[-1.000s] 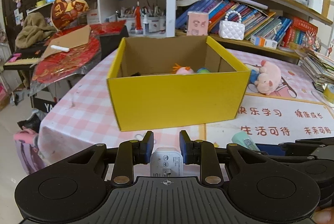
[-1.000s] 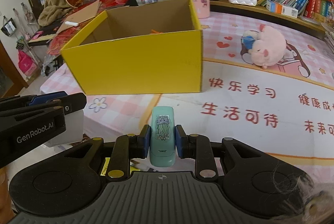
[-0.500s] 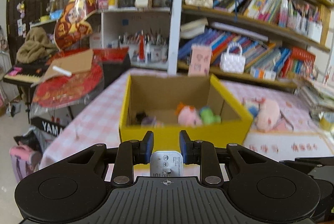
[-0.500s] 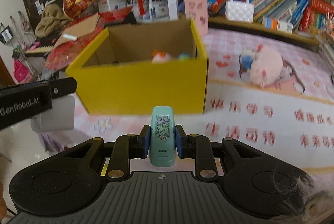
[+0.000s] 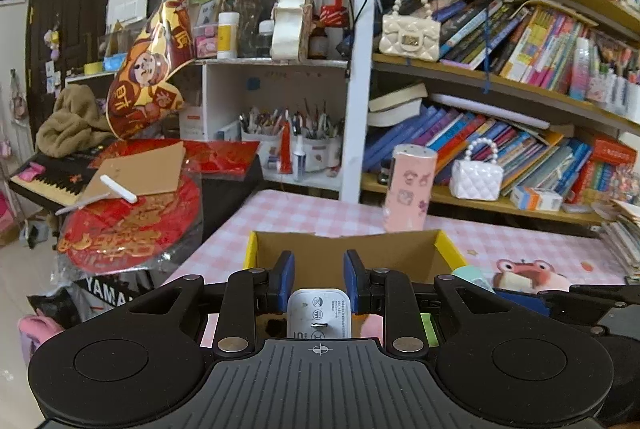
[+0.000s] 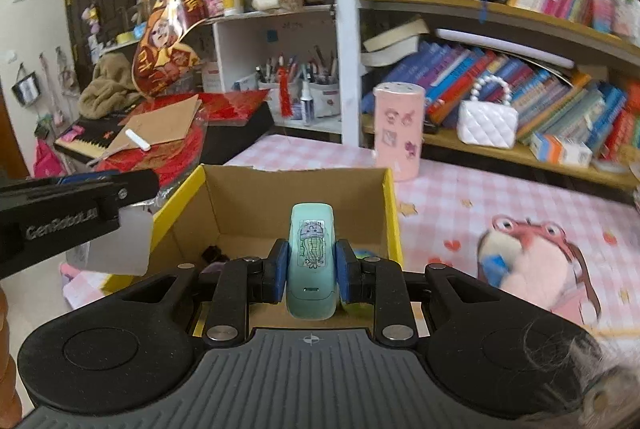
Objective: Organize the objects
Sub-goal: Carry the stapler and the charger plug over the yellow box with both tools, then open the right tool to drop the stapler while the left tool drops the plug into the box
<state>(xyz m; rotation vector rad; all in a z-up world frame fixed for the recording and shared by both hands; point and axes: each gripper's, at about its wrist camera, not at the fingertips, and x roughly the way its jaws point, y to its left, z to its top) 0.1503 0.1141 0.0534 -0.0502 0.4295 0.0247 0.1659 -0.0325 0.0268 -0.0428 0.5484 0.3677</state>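
Observation:
A yellow cardboard box (image 6: 394, 213) with a brown inside stands open on the pink checked table. My right gripper (image 6: 311, 269) is shut on a teal stapler-like item (image 6: 312, 253) with a jellyfish sticker, held over the box's near part. My left gripper (image 5: 319, 275) is shut on a white plug adapter (image 5: 319, 311), also above the near edge of the box (image 5: 251, 253). In the right wrist view the adapter (image 6: 120, 245) hangs at the box's left wall. A dark small item (image 6: 211, 253) and a green-blue ball (image 6: 362, 253) lie inside; the rest of the floor is hidden.
A pink plush toy (image 6: 536, 257) lies on the table right of the box. A pink cylinder (image 6: 398, 133) stands just behind the box. Behind are bookshelves with a white quilted purse (image 6: 486, 121). Left of the table is a keyboard piled with red decorations (image 5: 132, 229).
Both grippers have risen and moved forward together, from in front of the box's yellow front wall to above its near edge. Each still holds its item.

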